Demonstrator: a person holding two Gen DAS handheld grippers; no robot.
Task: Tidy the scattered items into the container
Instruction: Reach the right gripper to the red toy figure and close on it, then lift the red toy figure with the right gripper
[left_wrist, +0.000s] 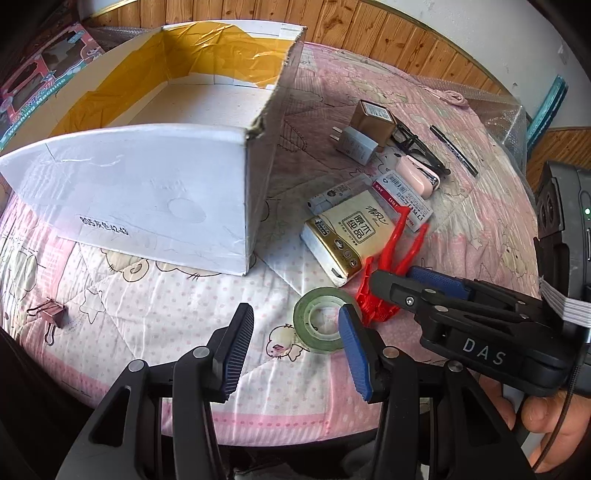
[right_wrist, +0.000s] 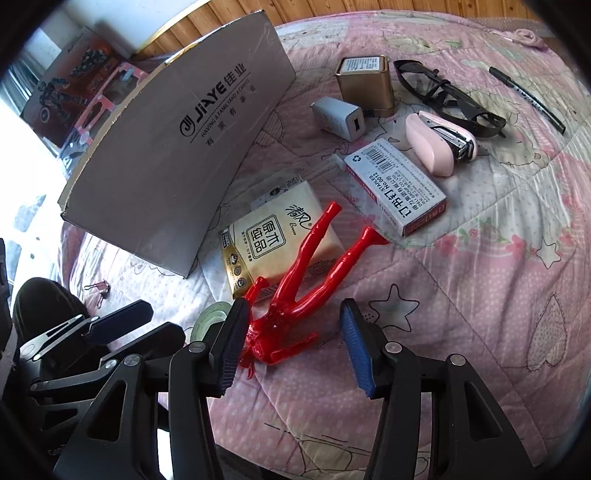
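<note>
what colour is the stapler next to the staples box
Pale pink, with a metal front; the stapler shows best in the right wrist view, beside the staples box.

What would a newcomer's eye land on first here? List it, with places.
The bright red plastic tool stands out first, lying partly on the tissue pack between the open right gripper's fingers. Next is the big empty cardboard box, far left on the pink quilt. A tape roll sits near the open left gripper.

Daylight scene, well lit. Left edge of the right wrist view is blown out. A soft shadow is cast right of the cardboard box (left_wrist: 155, 177). Strong fisheye bending and black vignetting at corners. Focus is sharp.
</note>
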